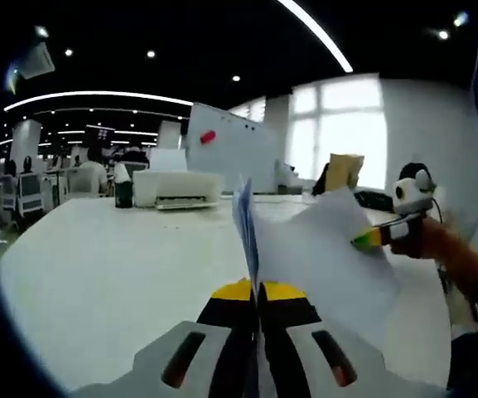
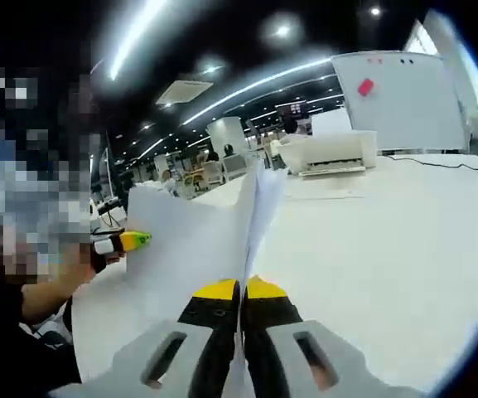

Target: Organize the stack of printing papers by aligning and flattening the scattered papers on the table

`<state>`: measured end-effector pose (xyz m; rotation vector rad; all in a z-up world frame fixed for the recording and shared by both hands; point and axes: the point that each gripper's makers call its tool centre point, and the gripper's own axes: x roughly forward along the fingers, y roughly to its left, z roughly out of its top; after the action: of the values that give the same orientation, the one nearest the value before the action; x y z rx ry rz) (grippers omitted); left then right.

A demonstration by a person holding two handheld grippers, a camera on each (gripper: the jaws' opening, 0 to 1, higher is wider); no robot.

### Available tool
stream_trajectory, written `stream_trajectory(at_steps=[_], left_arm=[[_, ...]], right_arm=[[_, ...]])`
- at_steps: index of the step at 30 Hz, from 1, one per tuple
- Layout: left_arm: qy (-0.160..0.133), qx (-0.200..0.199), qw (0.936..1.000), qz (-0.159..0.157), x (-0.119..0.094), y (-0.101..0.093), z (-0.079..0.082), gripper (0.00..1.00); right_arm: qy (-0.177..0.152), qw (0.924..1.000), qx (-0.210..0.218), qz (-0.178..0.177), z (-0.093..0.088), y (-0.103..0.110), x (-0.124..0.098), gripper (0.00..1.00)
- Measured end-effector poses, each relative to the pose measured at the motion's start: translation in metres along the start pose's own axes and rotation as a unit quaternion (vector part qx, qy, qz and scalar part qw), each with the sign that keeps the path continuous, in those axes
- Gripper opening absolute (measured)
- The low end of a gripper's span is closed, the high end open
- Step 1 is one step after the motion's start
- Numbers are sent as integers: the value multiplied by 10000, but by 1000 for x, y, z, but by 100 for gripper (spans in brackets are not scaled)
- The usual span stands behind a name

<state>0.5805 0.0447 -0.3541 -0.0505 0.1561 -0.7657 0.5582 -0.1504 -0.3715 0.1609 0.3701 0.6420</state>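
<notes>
Both grippers, left gripper (image 1: 258,292) and right gripper (image 2: 240,290), have fingers clamped on opposite edges of the paper stack (image 1: 321,249), held above the bench (image 1: 106,274). Advise tapping its lower edge squarely on the bench, then laying flat.

White papers (image 1: 321,249), white table (image 1: 98,265), yellow-tipped black hand-held gripper (image 1: 258,292).

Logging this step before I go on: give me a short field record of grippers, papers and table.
left gripper: shut on the papers
right gripper: shut on the papers
papers: held up off the table, edge-on between the jaws, sheets fanned apart
table: white, printer at far side
whiteboard: behind printer, red magnet
</notes>
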Motion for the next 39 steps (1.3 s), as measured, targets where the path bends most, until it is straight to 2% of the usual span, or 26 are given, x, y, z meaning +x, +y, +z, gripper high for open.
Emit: stream_trajectory(at_steps=[3, 8, 14, 16, 18, 20, 22, 26, 28, 34, 36, 38, 39], left_arm=[[62, 76, 10000, 8, 5, -2, -7, 6], [184, -17, 9998, 95, 9, 2, -19, 6], [183, -85, 9996, 182, 9, 4, -21, 7], [132, -130, 9995, 261, 8, 4, -22, 7], [124, -82, 9993, 352, 8, 5, -24, 8], [197, 65, 9989, 426, 9, 4, -27, 9], [391, 389, 9972, 501, 10, 3, -34, 10], [790, 1139, 9882, 646, 15, 11, -48, 9], [821, 1275, 9862, 669, 16, 11, -50, 9], [865, 1186, 9865, 724, 15, 17, -52, 11], [900, 1338, 9838, 783, 15, 19, -53, 14], [961, 1619, 9776, 945, 15, 24, -54, 19], [955, 1624, 9775, 947, 15, 24, -54, 20]], right_arm=[[44, 9999, -24, -106, -6, -6, 6, 0], [77, 9998, -37, -194, -12, -12, 11, 0], [10, 9997, -13, -240, -14, -19, 14, 0], [-66, 9991, -259, -337, -15, -22, 15, 1], [-86, 9987, -320, -397, -16, -24, 17, 3], [-56, 9978, -439, -494, -17, -27, 18, 5], [18, 9972, -504, -555, -21, -29, 19, 6], [241, 9941, -750, -741, -30, -32, 22, 7], [288, 9926, -847, -821, -31, -35, 22, 8], [373, 9905, -920, -954, -35, -36, 22, 12], [395, 9890, -975, -1039, -36, -38, 22, 15], [396, 9876, -1018, -1127, -37, -40, 21, 18], [395, 9875, -1018, -1141, -37, -40, 21, 19]])
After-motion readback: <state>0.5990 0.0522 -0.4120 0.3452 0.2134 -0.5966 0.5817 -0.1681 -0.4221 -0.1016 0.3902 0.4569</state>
